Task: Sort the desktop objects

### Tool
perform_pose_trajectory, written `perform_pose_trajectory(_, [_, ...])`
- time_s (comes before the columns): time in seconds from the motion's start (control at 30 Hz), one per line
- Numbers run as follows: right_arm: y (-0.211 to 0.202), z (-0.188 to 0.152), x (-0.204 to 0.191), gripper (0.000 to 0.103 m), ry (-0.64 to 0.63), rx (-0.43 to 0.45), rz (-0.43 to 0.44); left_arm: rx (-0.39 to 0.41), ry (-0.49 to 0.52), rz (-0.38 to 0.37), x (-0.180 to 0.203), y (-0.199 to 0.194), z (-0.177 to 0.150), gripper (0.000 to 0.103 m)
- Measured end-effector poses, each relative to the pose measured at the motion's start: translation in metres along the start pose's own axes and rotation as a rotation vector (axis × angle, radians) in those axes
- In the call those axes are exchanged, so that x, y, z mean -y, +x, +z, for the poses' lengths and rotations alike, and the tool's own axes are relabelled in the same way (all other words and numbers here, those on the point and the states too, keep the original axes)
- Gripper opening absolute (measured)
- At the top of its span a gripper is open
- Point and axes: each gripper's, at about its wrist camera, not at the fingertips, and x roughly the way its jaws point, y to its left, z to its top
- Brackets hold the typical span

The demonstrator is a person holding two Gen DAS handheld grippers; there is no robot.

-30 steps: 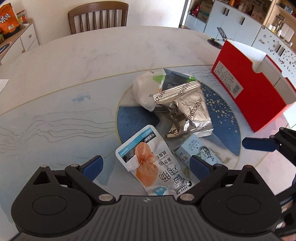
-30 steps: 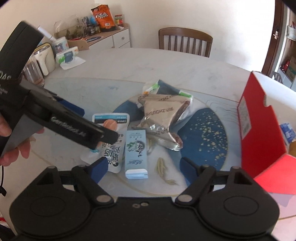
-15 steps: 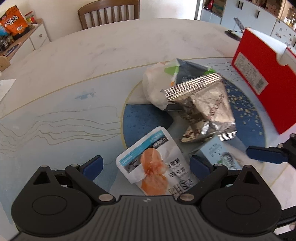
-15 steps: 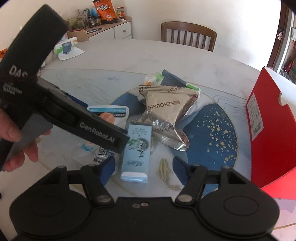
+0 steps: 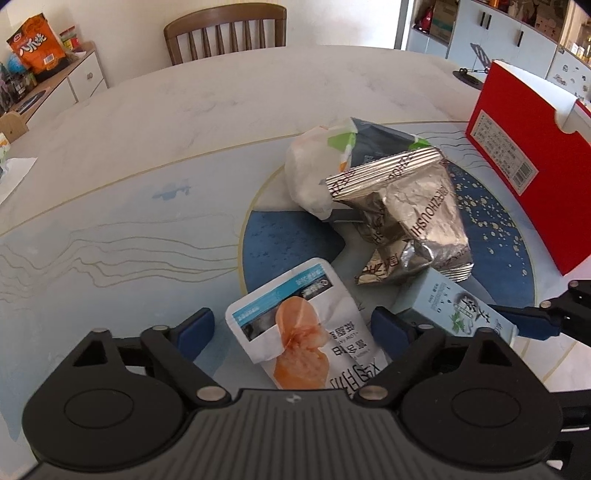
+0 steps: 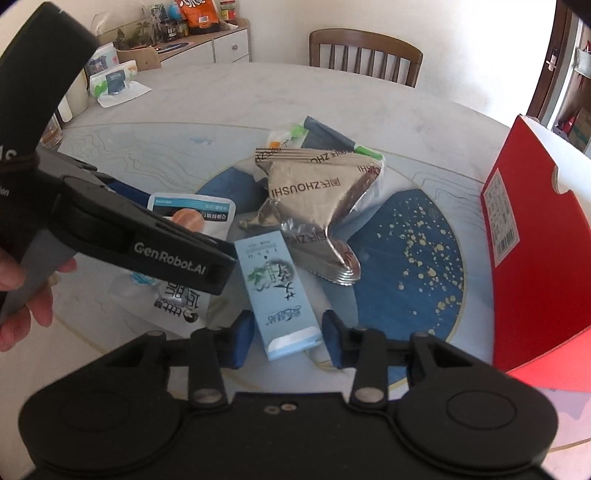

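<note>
A white pouch with an orange chicken picture lies between the pads of my left gripper. The jaws are closing and stand just clear of its edges. My right gripper is closing on the near end of a pale blue carton, its pads against both long sides. In the left wrist view this carton sits right of the pouch, with a blue finger of the right gripper at its side. A crumpled silver foil bag and a white and green bag lie behind.
An open red box stands at the right of the round table. A person's hand holds the left tool's handle. A wooden chair and a cluttered sideboard are beyond the table.
Both grippers have come down closer to the table. The right jaws went from wide apart to tight around the pale blue carton. The left jaws narrowed slightly around the pouch.
</note>
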Motion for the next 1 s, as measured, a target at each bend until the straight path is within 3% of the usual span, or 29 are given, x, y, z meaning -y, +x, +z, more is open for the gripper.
perform_pose_trajectory(0.07, [0.0, 0.0, -0.001, 0.034, -0.002, 0.0, 0.002, 0.012, 0.009, -0.006, 0.003, -0.003, -0.001, 0.078])
perform_pose_trajectory(0.23, [-0.002, 0.001, 0.0, 0.031, 0.024, -0.004, 0.024, 0.022, -0.014, -0.03, -0.001, -0.006, -0.002, 0.074])
perform_pose_trajectory(0.3, [-0.005, 0.001, 0.002, 0.029, 0.056, -0.004, 0.053, 0.029, -0.014, -0.065, -0.003, -0.008, -0.001, 0.061])
perform_pose_trajectory(0.63, [-0.026, -0.007, 0.006, 0.027, 0.143, -0.004, 0.073, 0.026, -0.023, -0.137, -0.015, -0.021, -0.008, 0.051])
perform_pose_trajectory(0.7, [-0.032, -0.011, 0.006, 0.027, 0.15, -0.001, 0.067, 0.022, -0.024, -0.142, -0.018, -0.025, -0.012, 0.014])
perform_pose_trajectory(0.73, [-0.034, -0.012, 0.006, 0.027, 0.153, 0.001, 0.068, 0.009, -0.038, -0.165, -0.021, -0.025, -0.013, 0.01])
perform_pose_trajectory(1.0, [-0.042, -0.025, 0.003, 0.028, 0.111, -0.016, 0.052, -0.032, -0.077, -0.248, -0.03, -0.03, -0.024, 0.014])
